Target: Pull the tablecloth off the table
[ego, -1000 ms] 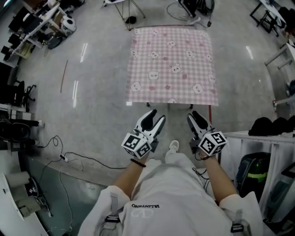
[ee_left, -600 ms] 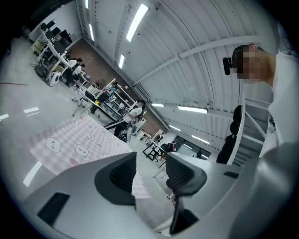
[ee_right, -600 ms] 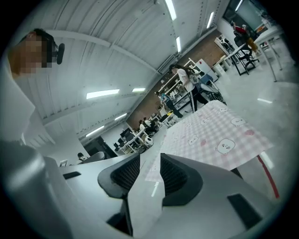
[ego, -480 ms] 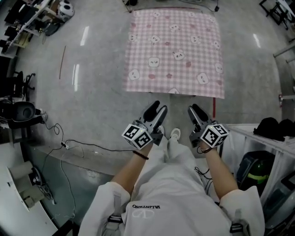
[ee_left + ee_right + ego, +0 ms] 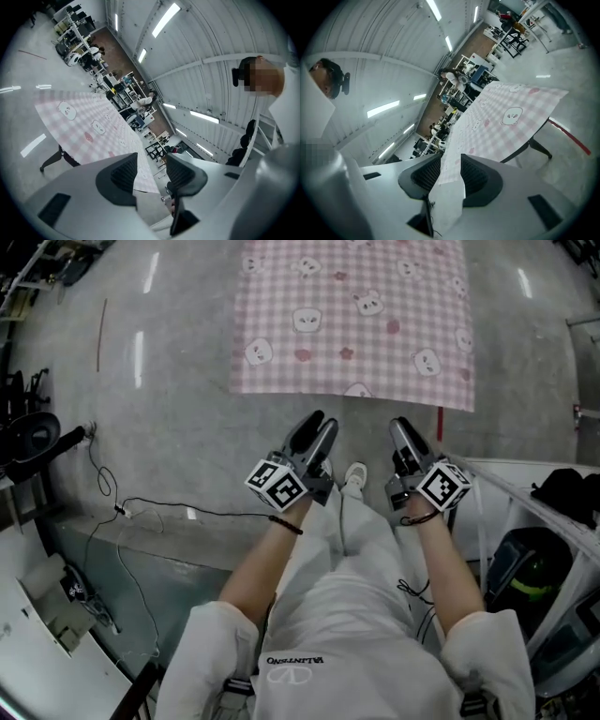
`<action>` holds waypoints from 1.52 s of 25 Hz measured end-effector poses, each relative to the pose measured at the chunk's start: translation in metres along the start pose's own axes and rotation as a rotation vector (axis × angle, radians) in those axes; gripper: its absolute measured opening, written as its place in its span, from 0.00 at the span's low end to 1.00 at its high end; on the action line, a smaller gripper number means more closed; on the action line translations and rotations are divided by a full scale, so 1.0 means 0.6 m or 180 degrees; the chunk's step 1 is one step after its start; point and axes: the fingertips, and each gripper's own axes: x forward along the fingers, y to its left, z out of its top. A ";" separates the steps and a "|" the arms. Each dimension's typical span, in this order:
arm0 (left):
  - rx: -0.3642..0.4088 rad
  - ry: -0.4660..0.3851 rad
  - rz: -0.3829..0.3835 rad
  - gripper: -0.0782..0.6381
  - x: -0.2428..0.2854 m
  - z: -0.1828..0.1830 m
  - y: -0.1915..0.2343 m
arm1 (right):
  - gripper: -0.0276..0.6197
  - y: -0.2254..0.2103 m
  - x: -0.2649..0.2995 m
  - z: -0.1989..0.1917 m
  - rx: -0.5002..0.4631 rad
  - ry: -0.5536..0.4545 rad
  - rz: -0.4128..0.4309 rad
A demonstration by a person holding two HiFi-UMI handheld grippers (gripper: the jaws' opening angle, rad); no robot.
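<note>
Grey polished floor (image 5: 169, 427) is filling most of the head view, with desks and shelving running off behind in both gripper views, so it's looking like a big open workshop. The pink checked tablecloth (image 5: 356, 324) with the little cartoon faces is lying spread flat over the table (image 5: 536, 149), of which only the dark legs are showing under the hem. The near edge is running straight across, left to right, in front of the person. The left gripper (image 5: 320, 423) and the right gripper (image 5: 403, 427) are both pointing forward at that edge and sitting just short of it, touching nothing. They're landing either side of its middle, well inside both corners. Both sets of jaws are standing apart with nothing between the pads, only cloth and floor showing through the gaps further off. A red strip (image 5: 439, 423) on the floor is lying just off the right gripper. Going by this, the cloth is sitting dead ahead and neither gripper is looking clearly nearer. So any grab is probably coming down to pushing both straight forward onto the hem, which is running crosswise to the jaws.
</note>
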 end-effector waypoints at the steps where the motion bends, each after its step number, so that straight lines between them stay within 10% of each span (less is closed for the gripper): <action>1: -0.0046 0.0005 0.0019 0.38 0.002 -0.006 0.014 | 0.27 -0.013 0.006 -0.004 0.0049 -0.0004 0.0002; 38: -0.1157 -0.0306 0.0040 0.36 0.103 -0.141 0.249 | 0.23 -0.234 0.128 -0.070 0.1085 -0.0654 0.0006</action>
